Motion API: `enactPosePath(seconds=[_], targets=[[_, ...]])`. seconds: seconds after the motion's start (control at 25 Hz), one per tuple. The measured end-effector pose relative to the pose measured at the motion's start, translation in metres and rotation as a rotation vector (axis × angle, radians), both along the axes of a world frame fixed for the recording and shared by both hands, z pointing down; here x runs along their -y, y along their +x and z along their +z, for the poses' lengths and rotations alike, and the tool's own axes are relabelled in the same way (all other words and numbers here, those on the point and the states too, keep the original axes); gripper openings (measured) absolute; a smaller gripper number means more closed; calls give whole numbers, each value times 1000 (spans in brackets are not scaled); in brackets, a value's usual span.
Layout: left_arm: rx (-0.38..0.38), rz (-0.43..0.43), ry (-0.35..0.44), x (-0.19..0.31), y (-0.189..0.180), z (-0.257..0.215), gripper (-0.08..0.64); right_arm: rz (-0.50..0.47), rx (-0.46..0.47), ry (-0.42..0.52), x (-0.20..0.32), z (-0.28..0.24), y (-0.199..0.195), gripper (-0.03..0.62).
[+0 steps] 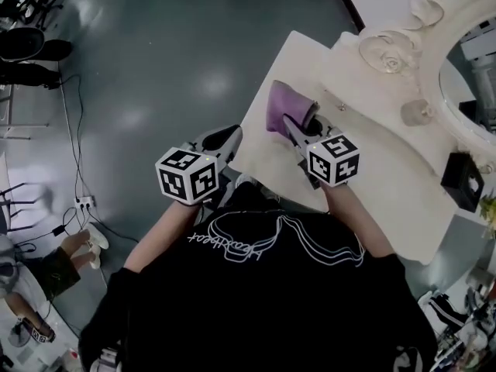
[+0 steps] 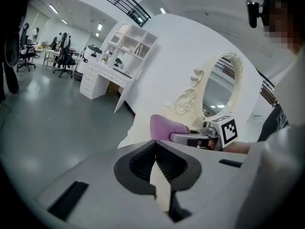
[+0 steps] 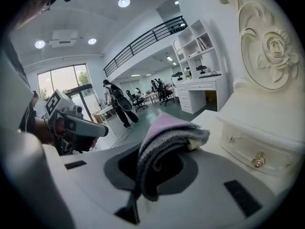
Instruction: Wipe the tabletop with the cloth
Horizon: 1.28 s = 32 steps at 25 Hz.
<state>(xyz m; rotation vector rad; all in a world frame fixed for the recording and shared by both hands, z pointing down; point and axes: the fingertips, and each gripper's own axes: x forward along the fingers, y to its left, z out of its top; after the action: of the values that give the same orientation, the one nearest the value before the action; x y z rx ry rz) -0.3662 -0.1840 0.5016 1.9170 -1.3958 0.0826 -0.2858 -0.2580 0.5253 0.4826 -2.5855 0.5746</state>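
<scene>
A folded purple cloth (image 1: pixel 284 108) is clamped in my right gripper (image 1: pixel 297 127), which is shut on it above the near left part of the cream tabletop (image 1: pixel 364 153). In the right gripper view the cloth (image 3: pixel 164 144) fills the jaws and droops over them. My left gripper (image 1: pixel 223 139) is shut and holds nothing; it hangs just off the table's left edge, over the floor. From the left gripper view the cloth (image 2: pixel 167 126) and the right gripper (image 2: pixel 190 138) show beyond the closed jaws (image 2: pixel 156 159).
An ornate mirror (image 1: pixel 465 45) stands at the table's far right, with two glasses (image 1: pixel 387 53) and a small drawer box (image 1: pixel 353 76) beside it. A black box (image 1: pixel 463 180) sits by the right edge. Grey floor (image 1: pixel 155 68) with cables lies to the left.
</scene>
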Motion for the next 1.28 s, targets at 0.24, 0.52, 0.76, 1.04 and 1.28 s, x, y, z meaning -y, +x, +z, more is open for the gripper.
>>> enactPosePath(seconds=[0.24, 0.52, 0.76, 1.04, 1.28], targets=[[3, 47, -22, 15, -25, 7, 3, 39, -70, 12, 15, 23, -26, 52], [-5, 85, -29, 27, -44, 13, 3, 75, -143, 26, 22, 44, -37, 54], [-15, 112, -28, 32, -53, 18, 3, 98, -219, 58, 28, 59, -40, 55], [-31, 131, -31, 38, -56, 23, 3, 108, -305, 122, 31, 67, -38, 57], [-32, 159, -35, 42, -52, 25, 3, 102, -344, 157, 31, 71, -36, 57]])
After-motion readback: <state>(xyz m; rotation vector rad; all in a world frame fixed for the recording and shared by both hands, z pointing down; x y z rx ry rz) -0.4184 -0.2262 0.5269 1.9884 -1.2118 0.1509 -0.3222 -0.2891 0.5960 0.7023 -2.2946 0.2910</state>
